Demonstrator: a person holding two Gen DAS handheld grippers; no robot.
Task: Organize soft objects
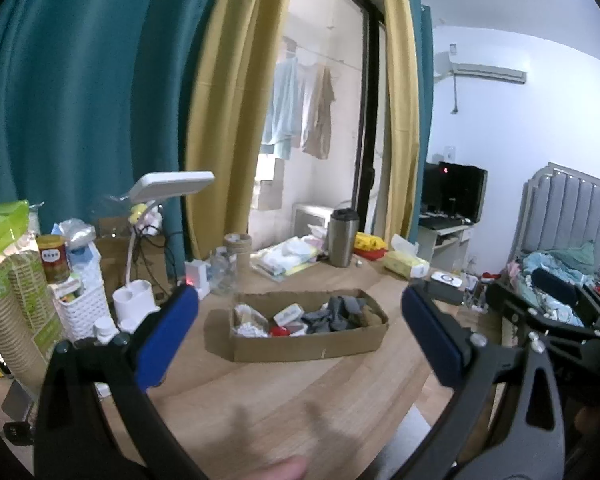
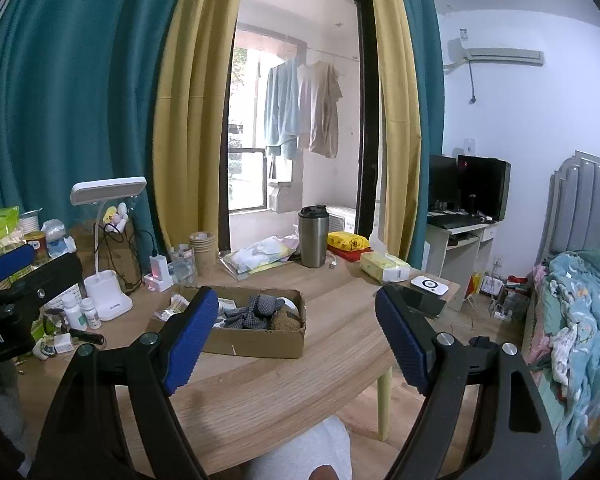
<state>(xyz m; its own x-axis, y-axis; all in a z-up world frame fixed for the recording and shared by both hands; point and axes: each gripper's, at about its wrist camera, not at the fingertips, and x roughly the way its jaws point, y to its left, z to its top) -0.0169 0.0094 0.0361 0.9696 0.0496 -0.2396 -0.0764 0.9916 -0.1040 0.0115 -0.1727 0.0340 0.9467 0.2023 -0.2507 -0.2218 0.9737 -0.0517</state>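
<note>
Hovering wide open and empty, left gripper (image 1: 300,336) and right gripper (image 2: 296,336) face the cardboard box (image 1: 308,344) already holding grey socks (image 1: 340,314), so sorting looks mostly done.

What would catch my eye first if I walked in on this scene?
Probably the two blue-padded tools held wide open and empty over a wooden table, the left gripper and the right gripper. Between their jaws sits a cardboard box of grey socks. Behind it hang teal and yellow curtains framing a doorway with laundry drying.
</note>
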